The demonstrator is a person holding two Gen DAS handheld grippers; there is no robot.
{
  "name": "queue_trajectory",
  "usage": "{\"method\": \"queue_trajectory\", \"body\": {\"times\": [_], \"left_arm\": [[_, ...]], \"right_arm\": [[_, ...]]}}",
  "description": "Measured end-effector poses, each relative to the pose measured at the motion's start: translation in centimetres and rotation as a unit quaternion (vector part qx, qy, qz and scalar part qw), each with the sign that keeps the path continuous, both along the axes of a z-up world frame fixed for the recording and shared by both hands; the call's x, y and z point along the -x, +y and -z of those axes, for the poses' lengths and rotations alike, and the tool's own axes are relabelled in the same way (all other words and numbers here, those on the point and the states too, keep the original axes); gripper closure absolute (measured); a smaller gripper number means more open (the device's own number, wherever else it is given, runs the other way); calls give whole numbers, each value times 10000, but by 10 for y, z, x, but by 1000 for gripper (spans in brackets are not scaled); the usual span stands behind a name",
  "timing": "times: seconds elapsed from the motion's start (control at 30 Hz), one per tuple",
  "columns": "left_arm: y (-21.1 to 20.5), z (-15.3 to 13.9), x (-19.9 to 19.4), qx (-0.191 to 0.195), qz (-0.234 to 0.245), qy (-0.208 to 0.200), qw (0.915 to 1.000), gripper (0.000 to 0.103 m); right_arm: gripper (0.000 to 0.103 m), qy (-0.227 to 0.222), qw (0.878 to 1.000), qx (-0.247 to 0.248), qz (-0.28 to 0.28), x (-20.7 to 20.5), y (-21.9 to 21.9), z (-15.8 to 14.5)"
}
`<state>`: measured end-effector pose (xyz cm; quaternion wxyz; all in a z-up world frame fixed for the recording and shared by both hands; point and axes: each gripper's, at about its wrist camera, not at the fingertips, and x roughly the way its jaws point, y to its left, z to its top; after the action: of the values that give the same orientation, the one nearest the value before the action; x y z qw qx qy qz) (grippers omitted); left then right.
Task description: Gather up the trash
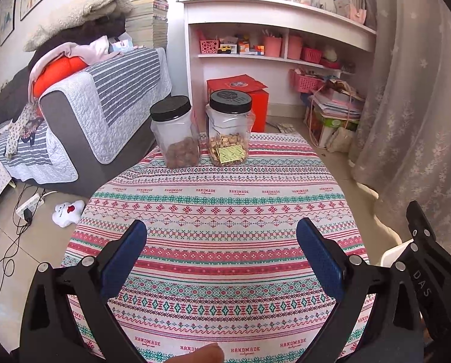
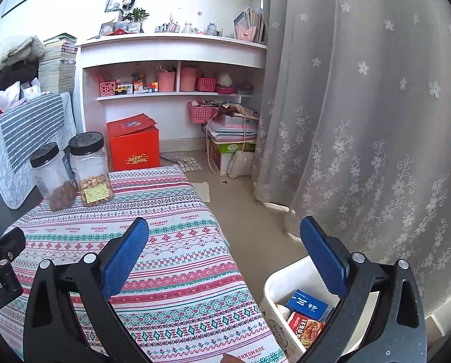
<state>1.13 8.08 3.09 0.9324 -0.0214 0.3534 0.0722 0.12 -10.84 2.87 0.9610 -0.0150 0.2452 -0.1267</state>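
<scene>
The surface (image 1: 225, 211), draped in a striped cloth printed with "HANDMADE", fills most of the left wrist view; its near edge is cut off by the frame. Beyond it stand a grey sofa (image 1: 83, 115) piled with blankets and a white shelf unit (image 2: 171, 69), whose small items are too tiny to name. A lace curtain (image 2: 361, 121) hangs at the right.

Beside the surface, on the floor, sits a white bin (image 2: 289, 284) (seen mostly in the right wrist view), and the trash lies inside it: a blue packet (image 2: 307, 304) and a red snack packet (image 2: 304, 328), both partly hidden behind the right gripper's (image 2: 223, 254) arm. Anything deeper in the bin is out of sight.

Two black-lidded jars stand side by side at the far edge of the surface: the brown-filled jar (image 1: 177, 133) and the nut jar (image 1: 229, 130).

The left gripper (image 1: 222, 255) hovers over the cloth with fingers spread wide, holding nothing. The right gripper's fingers are likewise spread, one over the cloth, one over the bin.
</scene>
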Motion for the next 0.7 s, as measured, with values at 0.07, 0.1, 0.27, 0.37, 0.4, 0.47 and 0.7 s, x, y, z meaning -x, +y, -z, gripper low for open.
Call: {"method": "queue_trajectory", "body": {"times": [0.07, 0.1, 0.27, 0.37, 0.4, 0.47, 0.7], "left_arm": [[0, 0, 0, -21, -15, -12, 10000, 7], [1, -1, 0, -28, -22, -22, 10000, 7], [1, -2, 1, -48, -46, -67, 10000, 7], [0, -3, 2, -60, -56, -92, 9999, 7], [1, -3, 1, -57, -54, -87, 9999, 7], [1, -3, 1, -43, -50, -78, 9999, 7], [1, -3, 0, -62, -57, -78, 9999, 7]], "right_arm": [[7, 1, 10000, -6, -6, -1, 0, 0], [7, 3, 10000, -4, -6, -1, 0, 0], [7, 37, 10000, -87, 17, -2, -2, 0], [7, 38, 9999, -94, 13, -2, -3, 1], [7, 38, 10000, -91, 8, -2, -4, 1], [7, 49, 9999, -108, -4, -1, -4, 1], [7, 60, 9999, -127, -1, -2, -6, 1]]}}
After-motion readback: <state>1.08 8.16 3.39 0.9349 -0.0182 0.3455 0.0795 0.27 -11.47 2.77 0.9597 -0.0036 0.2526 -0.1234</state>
